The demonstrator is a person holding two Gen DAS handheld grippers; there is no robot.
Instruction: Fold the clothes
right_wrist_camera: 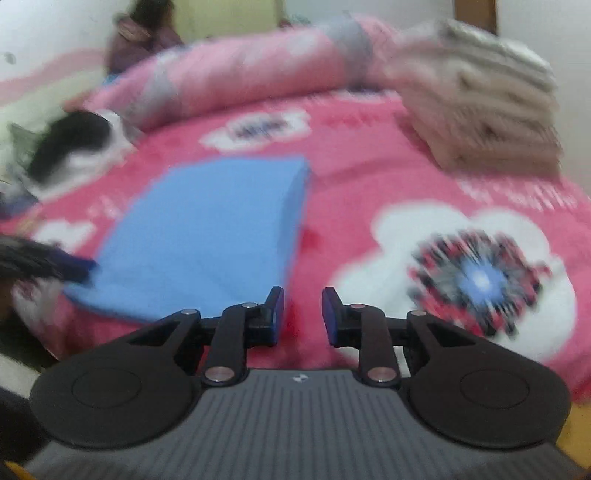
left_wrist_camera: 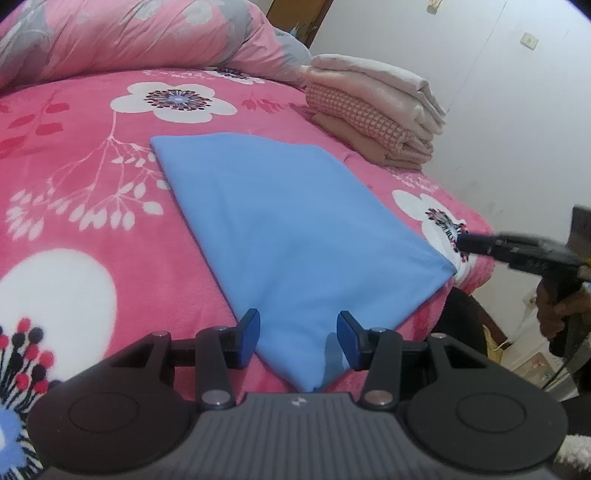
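A folded blue cloth (left_wrist_camera: 291, 229) lies flat on the pink flowered bedspread (left_wrist_camera: 92, 155). My left gripper (left_wrist_camera: 300, 338) is open, and the cloth's near corner lies between its blue pads (left_wrist_camera: 249, 338) without being squeezed. In the left wrist view my right gripper (left_wrist_camera: 464, 242) hovers blurred just past the cloth's right corner at the bed's edge. In the blurred right wrist view the right gripper (right_wrist_camera: 303, 314) has a narrow gap with nothing in it, over bare bedspread (right_wrist_camera: 351, 177), with the blue cloth (right_wrist_camera: 210, 229) to its left. The left gripper (right_wrist_camera: 83, 267) touches that cloth's left corner.
A stack of folded beige and checked clothes (left_wrist_camera: 373, 114) (right_wrist_camera: 480, 99) sits at the bed's far right. A rolled pink quilt (left_wrist_camera: 129, 37) lines the back. Black and white garments (right_wrist_camera: 74, 144) lie at the left. A person (right_wrist_camera: 144, 33) sits behind. A white wall (left_wrist_camera: 498, 110) borders the bed.
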